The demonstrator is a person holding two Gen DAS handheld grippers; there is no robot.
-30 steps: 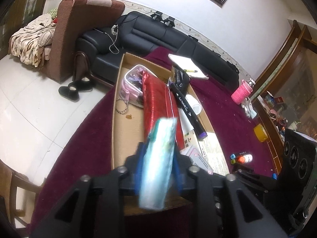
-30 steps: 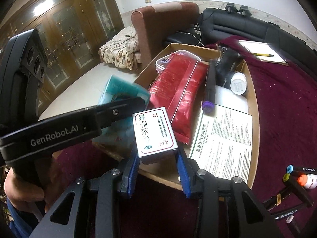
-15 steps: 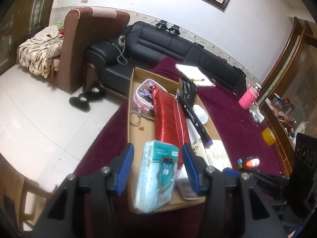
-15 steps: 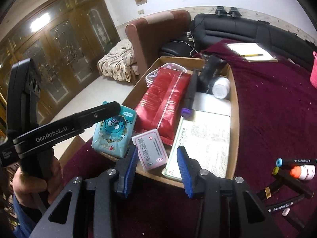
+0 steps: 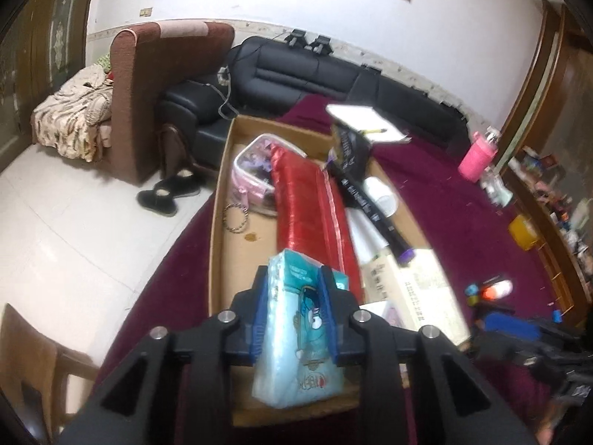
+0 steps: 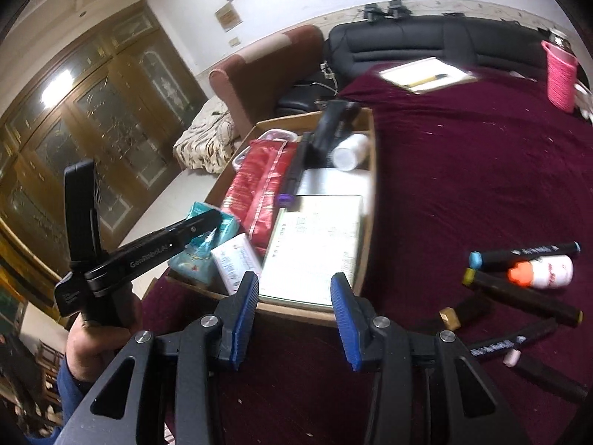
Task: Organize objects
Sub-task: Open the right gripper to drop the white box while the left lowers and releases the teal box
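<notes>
Two blue pads of the left tongs (image 5: 294, 307) had just closed onto a tissue pack (image 5: 296, 337) above the cardboard box's (image 5: 218, 200) near end. From the right wrist, the right tongs (image 6: 294, 319) stood open, empty, over the table's (image 6: 463, 170) cloth before the box.

Pale blue tissue pack (image 5: 296, 337) with a cartoon print, upright at the near left corner of the cardboard box (image 5: 217, 237). Just right: small white medicine box (image 6: 235, 261), lying flat. Farther in: long red packet (image 5: 313, 218), lengthwise.
</notes>
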